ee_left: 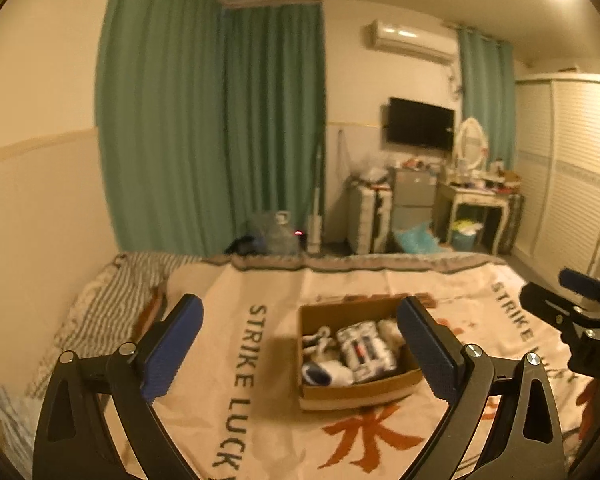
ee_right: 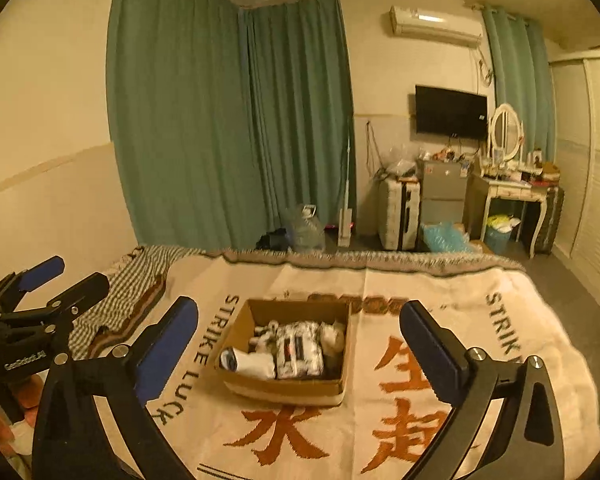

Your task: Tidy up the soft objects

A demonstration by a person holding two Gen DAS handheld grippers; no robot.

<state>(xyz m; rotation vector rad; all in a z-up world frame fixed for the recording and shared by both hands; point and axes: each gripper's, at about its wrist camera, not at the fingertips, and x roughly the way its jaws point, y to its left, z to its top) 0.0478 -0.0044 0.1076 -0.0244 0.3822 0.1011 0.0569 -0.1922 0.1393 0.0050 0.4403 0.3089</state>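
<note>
An open cardboard box (ee_left: pixel 356 394) (ee_right: pixel 244 316) rests on a cream blanket (ee_left: pixel 260 420) (ee_right: pixel 500 360) printed with orange characters and "STRIKE LUCK". Inside the box lie several folded socks (ee_left: pixel 362 350) (ee_right: pixel 298 350), white ones with dark patterns. My left gripper (ee_left: pixel 300 344) hovers above and short of the box, jaws wide apart, nothing between them. My right gripper (ee_right: pixel 300 348) hangs likewise over the near side of the box, open and empty. Each gripper appears at the edge of the other's view: the right gripper (ee_left: pixel 572 312) at the right edge, the left gripper (ee_right: pixel 48 288) at the left edge.
A striped sheet (ee_left: pixel 112 292) (ee_right: pixel 140 276) lies along the bed's left side by the wall. Beyond the bed's foot stand green curtains (ee_right: pixel 220 120), a water jug (ee_right: pixel 306 232), a suitcase (ee_right: pixel 398 216), a dressing table (ee_right: pixel 508 196) and a wardrobe (ee_right: pixel 596 184).
</note>
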